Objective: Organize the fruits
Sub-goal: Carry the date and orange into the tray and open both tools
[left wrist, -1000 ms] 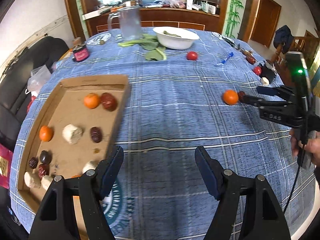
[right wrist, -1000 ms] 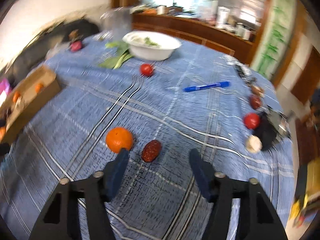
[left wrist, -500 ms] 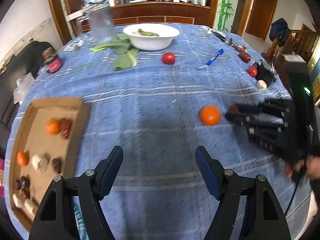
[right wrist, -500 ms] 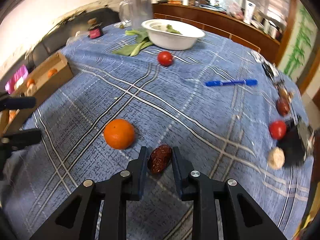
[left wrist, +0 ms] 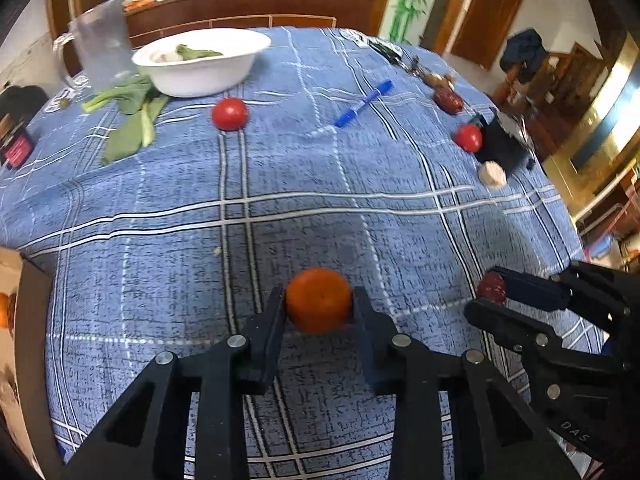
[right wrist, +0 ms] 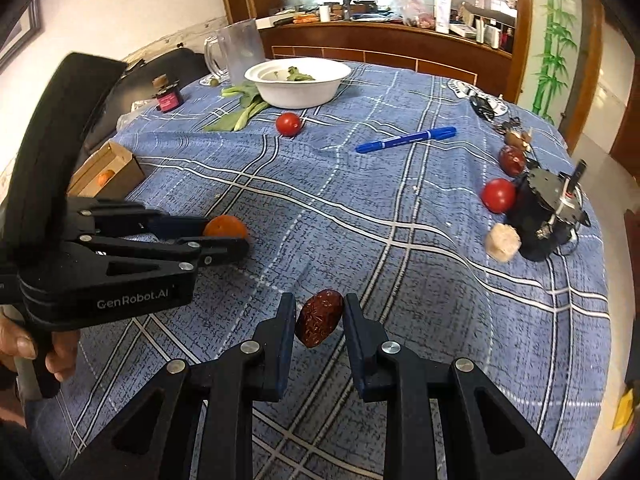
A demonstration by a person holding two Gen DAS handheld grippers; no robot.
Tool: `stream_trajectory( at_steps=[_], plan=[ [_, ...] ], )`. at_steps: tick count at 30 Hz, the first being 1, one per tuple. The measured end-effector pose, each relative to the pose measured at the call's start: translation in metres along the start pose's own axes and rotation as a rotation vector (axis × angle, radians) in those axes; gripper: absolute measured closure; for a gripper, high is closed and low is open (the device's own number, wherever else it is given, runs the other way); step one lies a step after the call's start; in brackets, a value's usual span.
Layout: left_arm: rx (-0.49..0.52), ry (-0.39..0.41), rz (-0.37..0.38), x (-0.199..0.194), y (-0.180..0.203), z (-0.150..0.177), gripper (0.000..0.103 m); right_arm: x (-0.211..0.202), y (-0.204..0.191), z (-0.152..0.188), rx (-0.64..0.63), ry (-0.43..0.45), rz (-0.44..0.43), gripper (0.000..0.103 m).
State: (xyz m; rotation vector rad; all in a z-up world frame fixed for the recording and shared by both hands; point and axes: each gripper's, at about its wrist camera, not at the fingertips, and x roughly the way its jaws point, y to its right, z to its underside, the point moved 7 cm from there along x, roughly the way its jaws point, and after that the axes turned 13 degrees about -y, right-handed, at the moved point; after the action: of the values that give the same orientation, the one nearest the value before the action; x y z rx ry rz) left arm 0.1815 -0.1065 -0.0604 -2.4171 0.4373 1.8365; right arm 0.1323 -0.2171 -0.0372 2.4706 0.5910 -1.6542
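With the left gripper [left wrist: 319,312] closing its jaws on the round orange tangerine [left wrist: 319,300] and the right gripper [right wrist: 319,322] clamped narrow on the wrinkled dark-red jujube [right wrist: 319,317], firm both grips, then lift straight up (the brown cardboard tray [right wrist: 105,170] waits at 10 o'clock).

Wooden sideboard [right wrist: 384,46] along back wall, bright window above; bamboo mural [right wrist: 554,36]; brown door [left wrist: 486,20].

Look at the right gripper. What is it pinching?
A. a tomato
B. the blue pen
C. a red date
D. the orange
C: the right gripper has its pads closed on the wrinkly dark red date; the orange sits between the left gripper's closing jaws, and the pen lies on the cloth.
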Motion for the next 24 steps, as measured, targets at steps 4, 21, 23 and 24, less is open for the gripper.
stream_trajectory(
  at_steps=[4, 21, 23, 24],
  plan=[
    [-0.011, 0.008, 0.019, -0.009, -0.007, 0.010, 0.072, -0.002, -0.002, 0.003, 0.015, 0.002, 0.024, 0.078],
    [-0.170, 0.102, 0.035, -0.095, -0.106, 0.098, 0.072, -0.009, -0.096, -0.002, -0.041, 0.016, 0.025, 0.078],
    [-0.191, 0.112, 0.025, -0.104, -0.123, 0.107, 0.072, -0.006, -0.113, -0.008, -0.050, 0.016, 0.010, 0.078],
    [-0.205, 0.119, 0.019, -0.110, -0.132, 0.112, 0.072, -0.004, -0.122, -0.012, -0.057, 0.015, 0.002, 0.078]
  ],
)
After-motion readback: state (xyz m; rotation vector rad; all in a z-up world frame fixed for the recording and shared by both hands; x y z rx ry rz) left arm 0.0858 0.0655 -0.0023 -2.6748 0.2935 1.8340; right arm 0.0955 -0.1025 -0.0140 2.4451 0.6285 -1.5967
